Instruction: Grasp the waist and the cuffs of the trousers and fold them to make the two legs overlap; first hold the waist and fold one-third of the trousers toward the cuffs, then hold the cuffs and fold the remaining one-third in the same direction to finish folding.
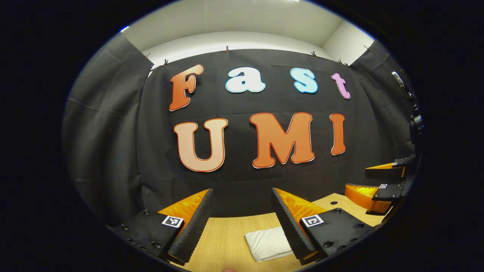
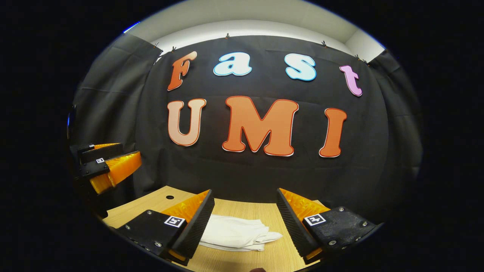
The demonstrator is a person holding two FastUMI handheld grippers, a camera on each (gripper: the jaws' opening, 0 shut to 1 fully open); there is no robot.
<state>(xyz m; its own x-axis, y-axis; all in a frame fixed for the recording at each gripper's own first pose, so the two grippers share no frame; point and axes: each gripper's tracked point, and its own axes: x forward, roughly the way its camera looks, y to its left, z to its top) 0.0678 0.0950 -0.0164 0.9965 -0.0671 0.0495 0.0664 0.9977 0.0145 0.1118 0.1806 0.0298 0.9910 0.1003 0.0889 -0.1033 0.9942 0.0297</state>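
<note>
The trousers [image 2: 236, 233] lie on the wooden table [image 2: 242, 260] as a small, thick white bundle of stacked layers, so I judge the folding finished or very nearly so, with at most a tidy-up left. Both the left gripper [image 1: 242, 223] and the right gripper [image 2: 245, 226] hang above the table with fingers spread wide, grasping nothing. No container is visible here, only the bundle on the tabletop.
</note>
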